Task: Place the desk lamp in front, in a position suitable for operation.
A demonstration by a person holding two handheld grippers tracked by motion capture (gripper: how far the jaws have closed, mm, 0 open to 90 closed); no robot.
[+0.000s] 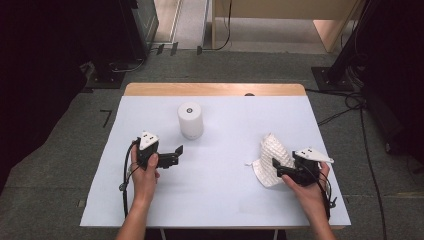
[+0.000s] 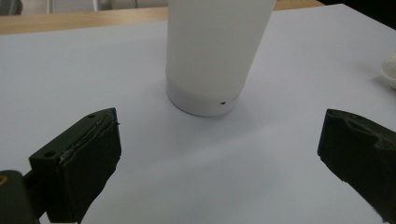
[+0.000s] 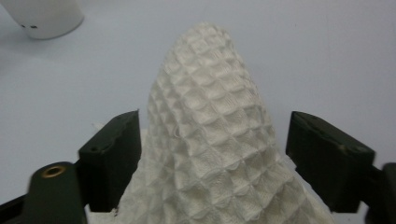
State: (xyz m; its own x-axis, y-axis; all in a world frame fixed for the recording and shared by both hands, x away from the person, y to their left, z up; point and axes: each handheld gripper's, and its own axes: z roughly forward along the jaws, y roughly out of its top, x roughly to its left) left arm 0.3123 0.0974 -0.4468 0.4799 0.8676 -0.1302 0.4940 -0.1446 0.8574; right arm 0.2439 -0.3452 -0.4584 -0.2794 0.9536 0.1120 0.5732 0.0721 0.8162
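Even overhead light brightens the pale table (image 1: 220, 200), leaving surrounding floor dim; the white cup (image 2: 210, 56) casts soft shadows, and close-up views appear slightly blurred.

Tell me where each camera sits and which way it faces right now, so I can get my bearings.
High view: above the person's side, looking forward and down on the table; both forearms, left gripper and right gripper show.
Left gripper view: rides the left gripper, looking along open jaws at the white cylinder.
Right gripper view: rides the right gripper, open jaws either side of the waffle cloth, pads apart from it.
Shared: the cylinder appears in all three views.
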